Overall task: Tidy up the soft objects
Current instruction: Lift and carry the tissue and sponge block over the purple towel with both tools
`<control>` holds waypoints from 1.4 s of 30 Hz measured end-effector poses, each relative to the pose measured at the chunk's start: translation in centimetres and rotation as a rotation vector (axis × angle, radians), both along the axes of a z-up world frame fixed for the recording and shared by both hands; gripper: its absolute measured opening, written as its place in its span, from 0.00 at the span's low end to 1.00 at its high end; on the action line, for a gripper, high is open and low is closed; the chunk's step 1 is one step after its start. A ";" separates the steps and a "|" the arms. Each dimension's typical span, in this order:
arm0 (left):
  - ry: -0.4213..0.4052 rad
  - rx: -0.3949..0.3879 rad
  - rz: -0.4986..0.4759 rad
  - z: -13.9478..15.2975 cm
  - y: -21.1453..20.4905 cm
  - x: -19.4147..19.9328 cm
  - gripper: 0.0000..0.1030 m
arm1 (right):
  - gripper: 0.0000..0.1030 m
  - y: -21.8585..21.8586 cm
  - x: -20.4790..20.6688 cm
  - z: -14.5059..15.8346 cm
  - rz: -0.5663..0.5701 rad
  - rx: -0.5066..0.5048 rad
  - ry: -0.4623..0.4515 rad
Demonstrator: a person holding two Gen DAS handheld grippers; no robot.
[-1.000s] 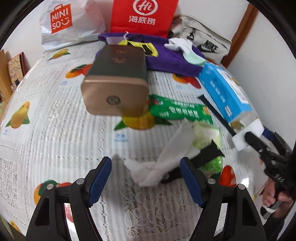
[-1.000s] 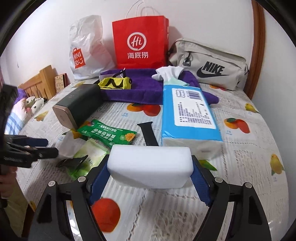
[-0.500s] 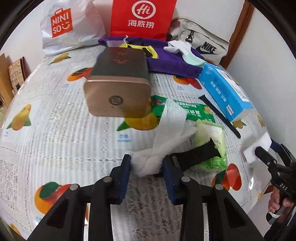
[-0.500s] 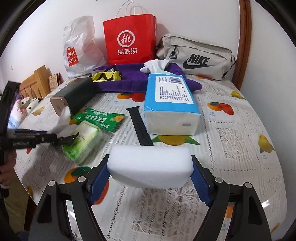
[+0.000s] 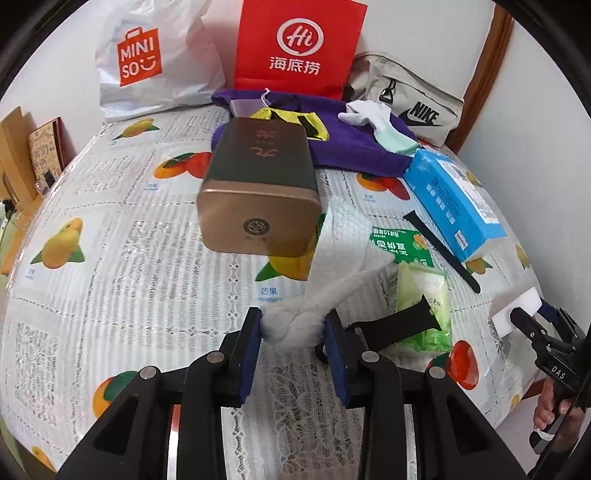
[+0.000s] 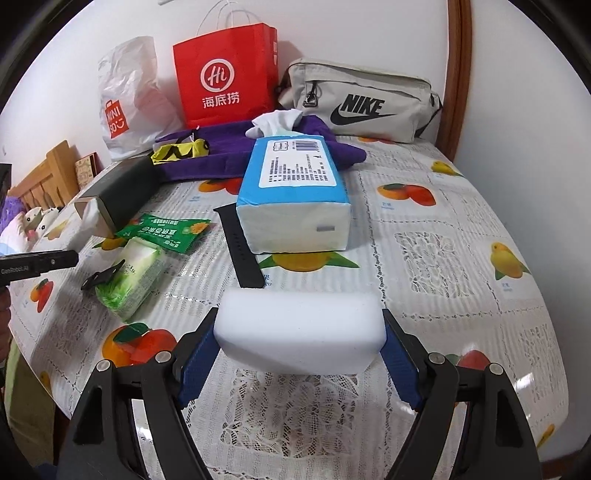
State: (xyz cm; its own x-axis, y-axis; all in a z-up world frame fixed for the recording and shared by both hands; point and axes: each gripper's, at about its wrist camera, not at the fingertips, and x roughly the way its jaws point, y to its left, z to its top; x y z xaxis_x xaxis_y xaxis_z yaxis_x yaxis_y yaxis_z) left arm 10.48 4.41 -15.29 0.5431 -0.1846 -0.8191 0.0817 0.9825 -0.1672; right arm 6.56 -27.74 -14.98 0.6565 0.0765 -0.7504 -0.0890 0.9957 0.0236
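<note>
Red bag (image 5: 299, 44) reads "Hi 海底捞"; white bag (image 5: 147, 59) reads "MINISO".

White wall (image 6: 369, 33), wooden door frame (image 6: 460, 74).

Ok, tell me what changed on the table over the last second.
The left gripper went from open around the white cloth to shut on its bunched end, and the cloth now trails stretched out toward the tin box. The right gripper kept its hold on the white sponge and pulled back from the tissue pack. The other items stayed put.
</note>
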 end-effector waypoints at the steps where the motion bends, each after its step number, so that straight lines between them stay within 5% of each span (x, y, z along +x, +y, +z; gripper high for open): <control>1: -0.005 0.001 0.003 0.4 0.1 -0.1 0.31 | 0.78 0.0 0.0 0.3 0.004 0.004 -0.004; 12: -0.057 -0.010 0.042 4.5 0.9 -0.3 0.31 | 0.78 1.0 0.4 5.4 0.067 0.040 -0.085; 24: -0.106 -0.016 0.053 8.2 1.5 2.2 0.31 | 0.78 3.7 5.6 9.7 0.136 0.034 -0.157; 42: -0.104 -0.024 0.076 8.7 1.8 10.2 0.31 | 0.78 5.0 16.2 10.5 0.158 0.059 -0.133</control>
